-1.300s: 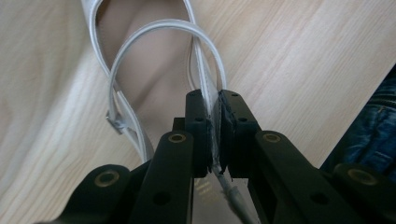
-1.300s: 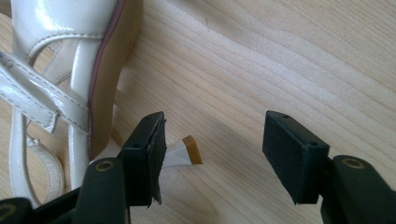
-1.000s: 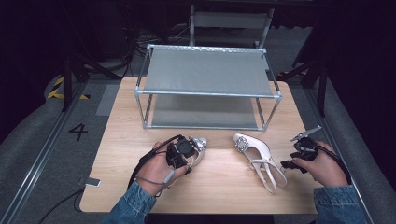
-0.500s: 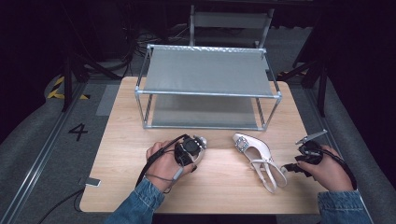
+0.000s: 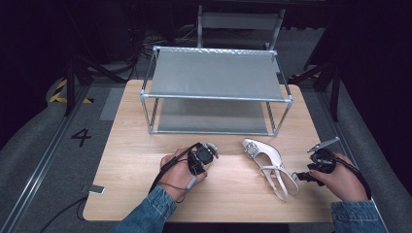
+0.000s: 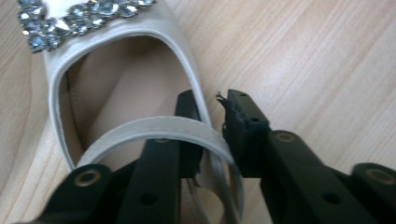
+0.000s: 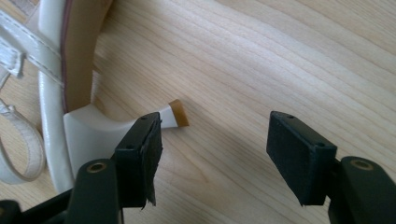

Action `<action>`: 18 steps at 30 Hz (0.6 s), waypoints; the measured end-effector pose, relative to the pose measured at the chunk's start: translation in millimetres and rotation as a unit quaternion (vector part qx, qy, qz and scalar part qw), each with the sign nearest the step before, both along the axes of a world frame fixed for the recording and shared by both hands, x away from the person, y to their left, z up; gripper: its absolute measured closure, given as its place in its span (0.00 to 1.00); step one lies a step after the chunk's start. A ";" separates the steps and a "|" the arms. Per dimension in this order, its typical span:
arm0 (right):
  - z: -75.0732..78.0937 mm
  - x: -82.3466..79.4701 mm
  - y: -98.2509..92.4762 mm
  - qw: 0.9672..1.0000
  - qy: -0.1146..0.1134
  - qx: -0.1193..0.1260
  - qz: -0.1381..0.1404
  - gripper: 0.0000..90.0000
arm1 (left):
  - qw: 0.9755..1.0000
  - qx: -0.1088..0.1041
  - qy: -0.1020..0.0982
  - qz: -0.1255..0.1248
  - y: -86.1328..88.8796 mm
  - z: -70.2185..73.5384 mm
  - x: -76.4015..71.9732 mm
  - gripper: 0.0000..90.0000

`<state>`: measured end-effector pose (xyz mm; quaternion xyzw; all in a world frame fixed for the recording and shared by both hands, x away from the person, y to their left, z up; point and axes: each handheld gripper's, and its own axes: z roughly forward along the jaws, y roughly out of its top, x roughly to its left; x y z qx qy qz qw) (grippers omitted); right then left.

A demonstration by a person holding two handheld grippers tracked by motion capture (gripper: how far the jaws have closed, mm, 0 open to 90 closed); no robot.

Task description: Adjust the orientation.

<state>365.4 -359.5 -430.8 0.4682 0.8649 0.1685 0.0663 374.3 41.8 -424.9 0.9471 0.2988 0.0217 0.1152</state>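
Observation:
A white strappy shoe (image 5: 266, 160) with a rhinestone buckle lies on the wooden table (image 5: 131, 145), its low heel (image 7: 173, 114) toward my right gripper (image 5: 311, 170). That gripper (image 7: 215, 154) is open, its left jaw just beside the heel tip and bare wood between the jaws. My left gripper (image 5: 208, 152) hangs low over a second white jewelled shoe (image 6: 116, 88). Its jaws (image 6: 212, 121) have just been closing. One stands inside the shoe and one outside, with the side wall and strap between them and a small gap still showing.
A metal two-shelf rack (image 5: 216, 97) stands across the back half of the table. A small flat device (image 5: 94, 189) lies at the table's front left edge. A chair (image 5: 240, 19) is behind the rack. Bare wood lies between the two hands.
My left hand has sunk and shifted slightly right onto the shoe beneath it. The right hand has hardly moved.

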 end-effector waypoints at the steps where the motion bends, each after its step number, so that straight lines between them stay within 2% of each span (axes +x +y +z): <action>1: -0.3 0.1 1.0 1.000 0.001 0.001 0.002 0.41 | 1.000 -0.010 0.004 0.004 2.0 -0.6 1.5 0.86; 2: -0.7 0.4 1.6 1.000 -0.001 -0.001 0.002 0.41 | 1.000 -0.010 0.004 0.004 2.0 -0.6 1.5 0.87; 5: -1.0 0.7 1.8 1.000 0.001 -0.002 0.004 0.41 | 0.999 -0.029 0.011 0.016 5.9 -2.3 3.7 0.88; 12: -2.7 1.1 5.0 1.000 0.000 0.000 0.006 0.41 | 0.999 -0.043 0.007 0.028 8.2 -4.2 3.1 0.89; 14: -2.5 0.9 5.3 1.000 -0.001 0.000 0.006 0.41 | 0.997 -0.058 0.005 0.058 10.4 -5.5 1.0 0.89; 15: -2.5 0.9 5.3 1.000 -0.001 0.000 0.006 0.41 | 0.997 -0.058 0.005 0.058 10.4 -5.5 1.0 0.91; 16: -2.2 1.0 4.8 1.000 -0.001 -0.001 0.006 0.41 | 0.997 -0.051 -0.003 0.050 9.8 -5.7 0.6 0.91; 18: -2.1 1.0 4.2 1.000 -0.001 -0.002 0.006 0.41 | 0.997 -0.052 -0.003 0.058 9.9 -5.5 0.2 0.96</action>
